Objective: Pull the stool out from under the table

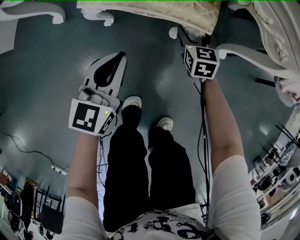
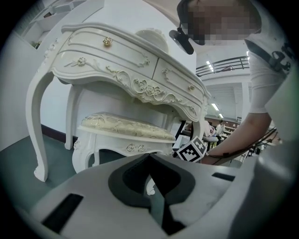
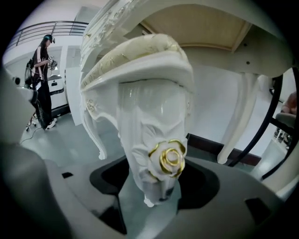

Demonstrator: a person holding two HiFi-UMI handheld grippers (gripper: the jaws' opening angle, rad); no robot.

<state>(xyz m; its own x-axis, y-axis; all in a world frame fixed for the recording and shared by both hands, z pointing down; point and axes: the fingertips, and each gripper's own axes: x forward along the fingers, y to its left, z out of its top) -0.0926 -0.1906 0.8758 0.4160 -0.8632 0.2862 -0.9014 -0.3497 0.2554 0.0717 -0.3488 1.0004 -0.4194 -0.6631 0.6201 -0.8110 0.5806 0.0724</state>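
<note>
The white carved stool (image 2: 126,128) with a cream cushion stands under the white ornate table (image 2: 135,60); in the head view its cushion (image 1: 159,11) shows at the top edge. My right gripper (image 3: 149,200) is open, and the stool's front leg with a gold rose (image 3: 166,158) stands between its jaws, with gaps at the sides. Its marker cube (image 1: 201,61) hides the jaws in the head view. My left gripper (image 1: 122,57) hovers above the floor, left of the stool, shut on nothing. In its own view the left gripper (image 2: 149,158) has its tips together.
The person's legs and white shoes (image 1: 132,102) stand between the two grippers. Curved table legs (image 1: 262,51) flank the stool. A cable and power strip (image 1: 58,169) lie on the grey floor at lower left. Another person (image 3: 44,84) stands far off.
</note>
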